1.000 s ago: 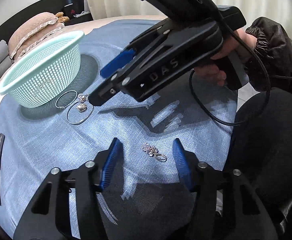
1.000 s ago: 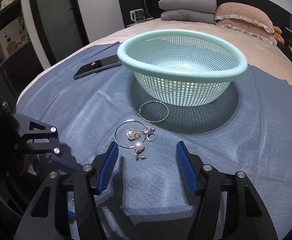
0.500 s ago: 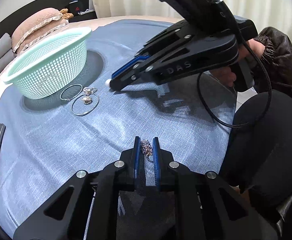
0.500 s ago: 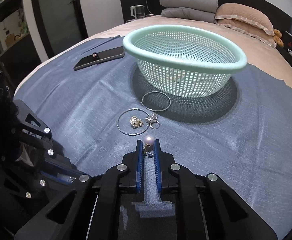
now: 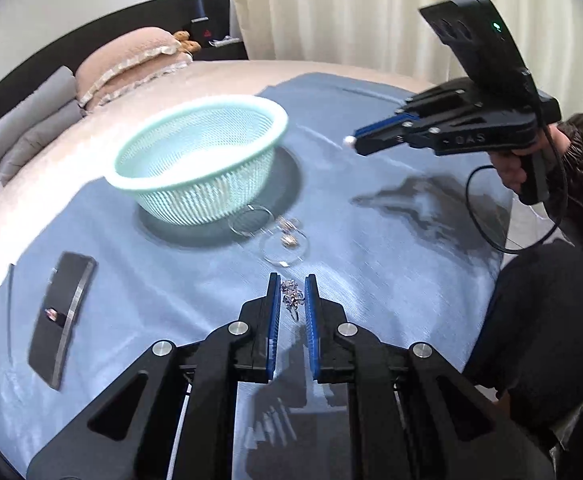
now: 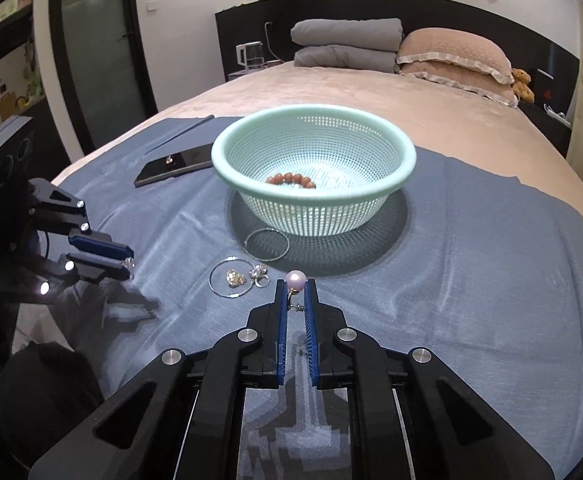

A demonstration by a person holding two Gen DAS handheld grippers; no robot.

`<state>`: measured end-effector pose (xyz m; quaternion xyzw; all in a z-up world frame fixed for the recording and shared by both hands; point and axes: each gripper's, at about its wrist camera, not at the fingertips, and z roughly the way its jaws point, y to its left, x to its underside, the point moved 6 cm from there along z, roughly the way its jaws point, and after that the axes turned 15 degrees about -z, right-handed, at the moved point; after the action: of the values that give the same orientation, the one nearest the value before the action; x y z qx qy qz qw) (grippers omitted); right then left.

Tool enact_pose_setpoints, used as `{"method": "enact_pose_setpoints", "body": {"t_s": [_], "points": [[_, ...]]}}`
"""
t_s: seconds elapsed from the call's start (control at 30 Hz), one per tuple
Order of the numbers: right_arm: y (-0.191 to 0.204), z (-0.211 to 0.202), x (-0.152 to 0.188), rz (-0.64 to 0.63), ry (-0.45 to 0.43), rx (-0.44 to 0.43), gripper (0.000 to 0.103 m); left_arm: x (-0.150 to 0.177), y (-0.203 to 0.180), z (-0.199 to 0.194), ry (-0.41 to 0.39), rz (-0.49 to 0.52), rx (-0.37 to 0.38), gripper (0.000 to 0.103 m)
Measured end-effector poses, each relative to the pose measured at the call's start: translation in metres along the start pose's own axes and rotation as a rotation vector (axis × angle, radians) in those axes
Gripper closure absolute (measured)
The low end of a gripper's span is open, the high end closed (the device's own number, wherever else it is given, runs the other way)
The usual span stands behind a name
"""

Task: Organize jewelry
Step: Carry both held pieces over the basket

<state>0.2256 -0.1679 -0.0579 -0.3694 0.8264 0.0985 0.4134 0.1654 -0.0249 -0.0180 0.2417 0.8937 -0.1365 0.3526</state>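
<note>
Both grippers have closed and lifted, left gripper [image 5: 292, 298] pinching the crystal earring [image 5: 291, 295], right gripper [image 6: 295, 294] the pearl earring [image 6: 295, 281]; next, carrying both over the basket [image 6: 405, 160].

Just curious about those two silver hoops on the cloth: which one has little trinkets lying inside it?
The hoop farther from the basket: hoop encircles a gold piece. The nearer hoop is empty.
</note>
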Motion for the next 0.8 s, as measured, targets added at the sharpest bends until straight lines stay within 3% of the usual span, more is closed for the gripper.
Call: {"method": "enact_pose_setpoints", "body": {"t_s": [0.43,0.63,0.8], "points": [[-0.036,-0.026,-0.075,0.003,-0.135,0.091,0.095,-0.103,0.026,-0.016,-0.166,-0.040,-0.075,0.090],[-0.051,-0.017,-0.113,0.019,-0.174,0.109,0.095,-0.129,0.044,0.000,-0.172,-0.109,-0.128,0.090],[-0.060,0.011,-0.122,0.053,-0.152,0.108,0.095,-0.132,0.052,0.025,-0.162,-0.156,-0.160,0.090]]}}
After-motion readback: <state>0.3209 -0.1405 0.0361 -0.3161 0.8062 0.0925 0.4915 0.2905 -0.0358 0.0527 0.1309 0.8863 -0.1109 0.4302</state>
